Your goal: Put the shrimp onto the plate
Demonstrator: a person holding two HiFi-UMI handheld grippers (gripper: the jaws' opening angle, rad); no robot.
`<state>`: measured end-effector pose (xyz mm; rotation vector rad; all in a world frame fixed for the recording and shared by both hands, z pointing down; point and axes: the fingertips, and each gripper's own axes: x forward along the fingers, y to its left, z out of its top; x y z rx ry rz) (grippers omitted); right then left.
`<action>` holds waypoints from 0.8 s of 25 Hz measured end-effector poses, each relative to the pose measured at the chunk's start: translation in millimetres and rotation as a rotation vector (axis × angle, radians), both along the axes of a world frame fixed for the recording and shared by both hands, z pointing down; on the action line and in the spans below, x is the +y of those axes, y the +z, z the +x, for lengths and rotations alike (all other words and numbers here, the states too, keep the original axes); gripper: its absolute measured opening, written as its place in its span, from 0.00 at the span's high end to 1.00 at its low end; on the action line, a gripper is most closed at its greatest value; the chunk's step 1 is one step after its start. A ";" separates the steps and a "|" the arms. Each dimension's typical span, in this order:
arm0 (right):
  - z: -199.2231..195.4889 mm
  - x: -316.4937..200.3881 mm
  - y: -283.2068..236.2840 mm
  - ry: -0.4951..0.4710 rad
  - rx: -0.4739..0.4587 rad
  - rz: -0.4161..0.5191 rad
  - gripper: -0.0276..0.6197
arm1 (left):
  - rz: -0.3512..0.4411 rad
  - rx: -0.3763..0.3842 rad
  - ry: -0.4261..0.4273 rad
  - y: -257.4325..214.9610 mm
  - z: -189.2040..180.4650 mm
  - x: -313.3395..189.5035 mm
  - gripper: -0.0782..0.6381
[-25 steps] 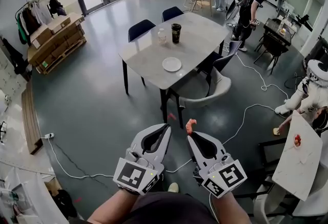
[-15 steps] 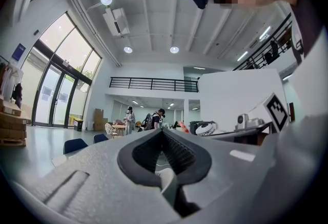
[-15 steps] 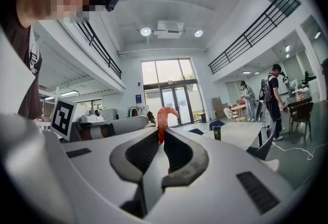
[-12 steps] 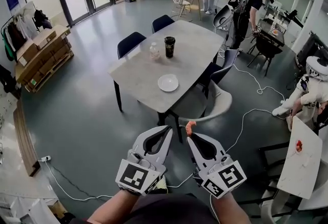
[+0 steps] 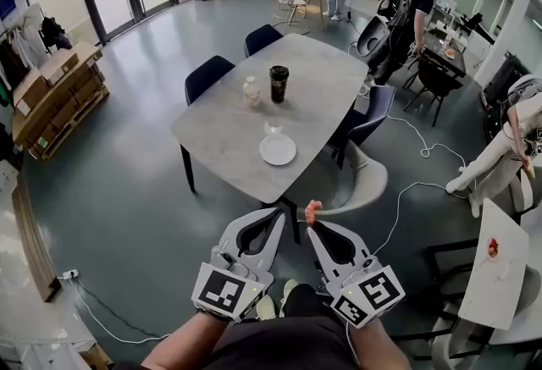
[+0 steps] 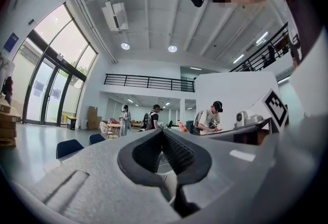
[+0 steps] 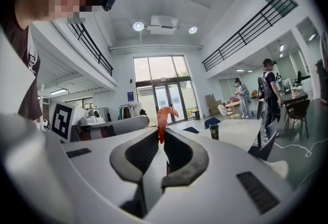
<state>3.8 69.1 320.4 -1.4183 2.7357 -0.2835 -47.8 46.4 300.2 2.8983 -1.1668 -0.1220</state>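
The right gripper (image 5: 310,226) has its fingers (image 7: 177,141) pressed together on the lower end of the pink shrimp (image 5: 313,210), whose curled body stands up above the tips in the right gripper view. The left gripper (image 5: 276,213) is held just beside it. Its fingers (image 6: 177,148) meet at the tips with nothing between them.

Both tools are held low in front of the person, over the grey floor and short of the near edge of the marble-topped bench (image 5: 229,127). The white plate (image 5: 278,149) lies bare on that bench towards the near side. A dark cup (image 5: 279,83) and a small clear bottle (image 5: 251,91) stand farther back, well apart from the plate.

As a judgement, the pick-up is done and the carry is under way. What is left is to bring the shrimp over the plate, lower it and let go. The plate holds nothing yet.
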 end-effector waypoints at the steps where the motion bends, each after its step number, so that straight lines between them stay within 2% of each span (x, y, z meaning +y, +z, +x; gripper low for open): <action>1: -1.2 -8.0 1.5 -0.002 0.000 -0.001 0.90 | -0.002 0.001 -0.002 2.1 -0.8 -7.8 0.88; 8: -5.9 -72.0 16.0 -0.032 -0.009 -0.024 0.90 | -0.004 -0.009 -0.018 16.9 -1.8 -69.9 0.88; 20: 18.6 -227.9 36.1 -0.099 -0.021 -0.098 0.90 | -0.064 -0.003 -0.095 41.4 23.3 -210.2 0.88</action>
